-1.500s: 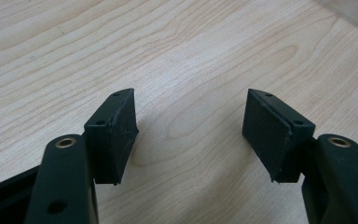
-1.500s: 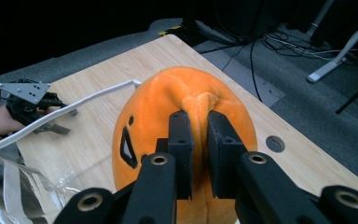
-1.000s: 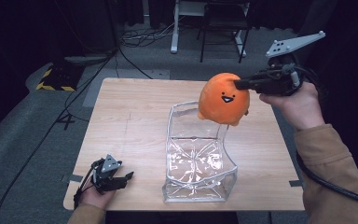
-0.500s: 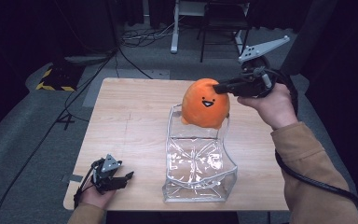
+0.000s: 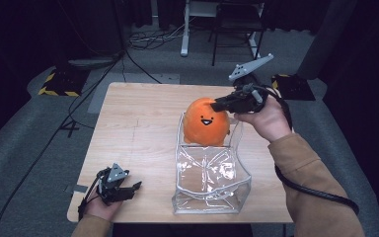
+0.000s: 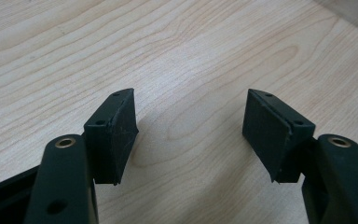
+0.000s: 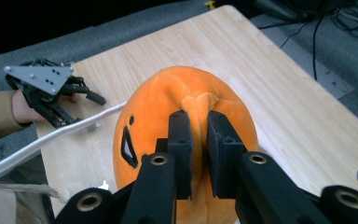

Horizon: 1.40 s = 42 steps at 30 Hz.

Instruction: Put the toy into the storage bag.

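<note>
Two grippers were at work. The right gripper [image 5: 218,104] pinched a fold on top of the orange plush toy [image 5: 206,122] and held it over the far rim of the clear box [image 5: 211,183]. It looked like the putting-in step; next, lower the toy straight down between the walls. The left gripper [image 5: 126,189] rested spread wide near the desk [image 5: 138,123] edge, well apart.
</note>
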Each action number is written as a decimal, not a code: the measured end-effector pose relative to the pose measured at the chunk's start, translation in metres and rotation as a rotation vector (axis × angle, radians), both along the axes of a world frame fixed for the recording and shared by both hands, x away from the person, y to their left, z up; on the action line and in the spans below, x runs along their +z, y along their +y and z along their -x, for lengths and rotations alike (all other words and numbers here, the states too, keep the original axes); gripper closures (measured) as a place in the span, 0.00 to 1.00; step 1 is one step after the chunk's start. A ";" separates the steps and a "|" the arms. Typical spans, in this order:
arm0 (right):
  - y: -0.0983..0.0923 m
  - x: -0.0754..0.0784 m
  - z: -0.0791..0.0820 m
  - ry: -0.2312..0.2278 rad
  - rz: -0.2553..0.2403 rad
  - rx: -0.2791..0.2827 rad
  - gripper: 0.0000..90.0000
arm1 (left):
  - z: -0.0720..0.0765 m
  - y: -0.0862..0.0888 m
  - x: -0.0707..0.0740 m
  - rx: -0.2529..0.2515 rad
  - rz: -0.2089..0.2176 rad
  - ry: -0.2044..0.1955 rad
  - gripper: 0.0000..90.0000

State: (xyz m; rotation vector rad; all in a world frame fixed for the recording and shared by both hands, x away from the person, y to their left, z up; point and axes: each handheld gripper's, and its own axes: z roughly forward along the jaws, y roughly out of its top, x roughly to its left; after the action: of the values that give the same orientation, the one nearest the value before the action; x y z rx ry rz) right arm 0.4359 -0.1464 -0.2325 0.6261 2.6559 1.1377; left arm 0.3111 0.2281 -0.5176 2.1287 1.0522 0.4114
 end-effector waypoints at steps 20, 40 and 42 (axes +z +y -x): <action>0.009 -0.050 -0.008 0.084 0.041 0.004 0.89 | 0.000 0.000 0.000 -0.001 -0.002 -0.001 0.39; 0.024 -0.085 -0.007 0.101 0.156 0.022 0.88 | 0.000 0.000 0.000 -0.001 -0.002 -0.001 0.39; 0.026 -0.089 -0.006 0.103 0.171 0.021 0.88 | 0.000 0.000 0.000 -0.001 -0.002 -0.001 0.39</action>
State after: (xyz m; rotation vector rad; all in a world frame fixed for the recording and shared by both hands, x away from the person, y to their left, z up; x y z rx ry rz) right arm 0.4424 -0.1205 -0.3212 0.6423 2.8147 0.8927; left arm 0.3112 0.2282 -0.5176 2.1309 1.0501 0.4132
